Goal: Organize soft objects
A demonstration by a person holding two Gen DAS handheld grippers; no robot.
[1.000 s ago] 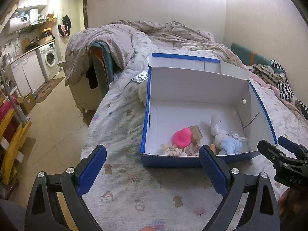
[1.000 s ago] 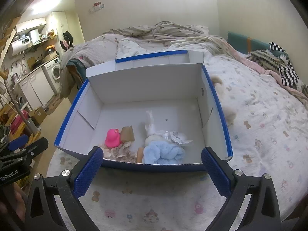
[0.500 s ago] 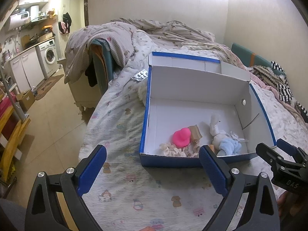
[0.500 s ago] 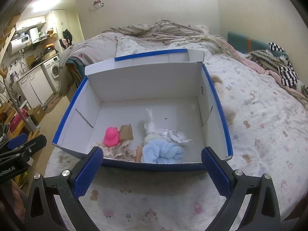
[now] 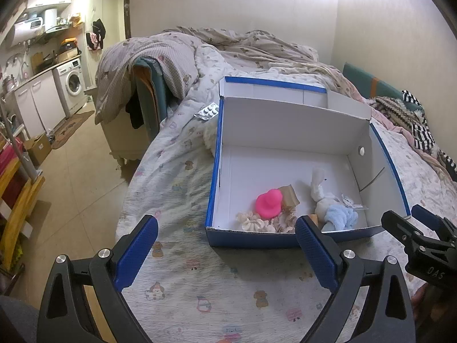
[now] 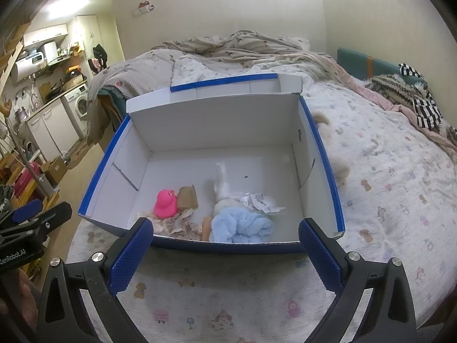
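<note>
1. Left wrist view: the left tool [image 5: 225, 240] hangs wide open and empty over the bed [image 5: 177, 171]. The blue box [image 5: 285, 237] sits at one o'clock, with the pink duck [image 5: 268, 203] and blue plush [image 5: 341, 218] inside.
2. Right wrist view: the right tool [image 6: 225, 245] gapes wide, holding nothing. The box [image 6: 217, 120] is at twelve o'clock; duck [image 6: 165, 203] and plush [image 6: 242, 225] lie near its front wall.

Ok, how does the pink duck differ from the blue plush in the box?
The duck is bright pink, smooth and compact, standing upright; the blue plush is pale, fluffy, larger and lies crumpled. The duck sits toward the box's left side, the plush nearer the middle. Both rest by the near wall, untouched.
</note>
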